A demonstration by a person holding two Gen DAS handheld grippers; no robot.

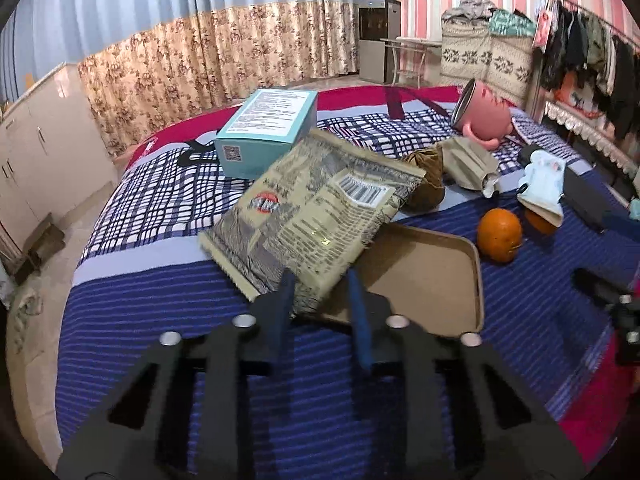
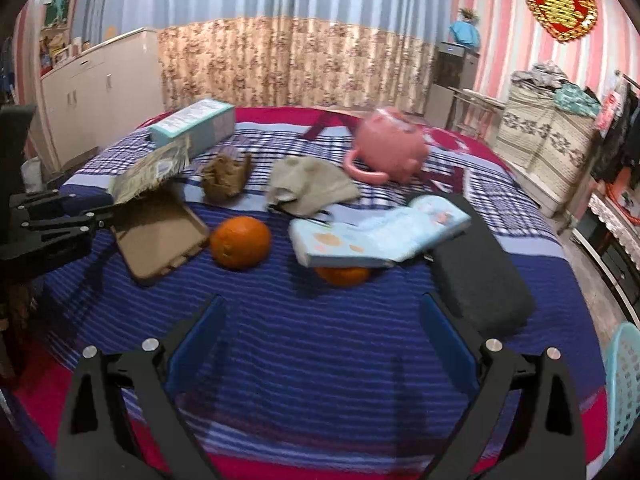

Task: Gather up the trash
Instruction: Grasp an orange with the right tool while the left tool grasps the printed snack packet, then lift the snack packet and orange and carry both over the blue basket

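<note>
Left wrist view shows the left tool (image 1: 320, 280) pinching the near corner of a crinkly snack wrapper (image 1: 316, 204), which is held up off the bed at about 12 o'clock from the tool. The wrapper's low edge hangs over a flat brown tray (image 1: 448, 280) at 1 o'clock. The pick-up step looks to be in hand: one piece of trash is gripped. Next, the wrapper would need to be lifted clear of the tray and carried to a bin. A light blue basket (image 2: 624, 392) is seen at the far right of the right wrist view and could be that bin, but this is a guess.

In the right wrist view the right tool (image 2: 324, 328) is spread wide and holds nothing. Past it, at 12 o'clock, an orange (image 2: 240, 242) lies beside a pale blue packet (image 2: 380, 236). Behind them lie a brown crumpled wrapper (image 2: 226, 178) and a beige face mask (image 2: 312, 184), which may be trash too.

Everything lies on a bed (image 2: 320, 360) with a blue striped and checked cover. A teal box (image 1: 268, 128) sits at the left and a pink mug (image 2: 390, 148), tipped over, at the right. Curtains (image 2: 280, 56) are hung behind, cupboards (image 1: 44, 148) stand at the left, and clothes (image 1: 592, 48) are hung at the right.
</note>
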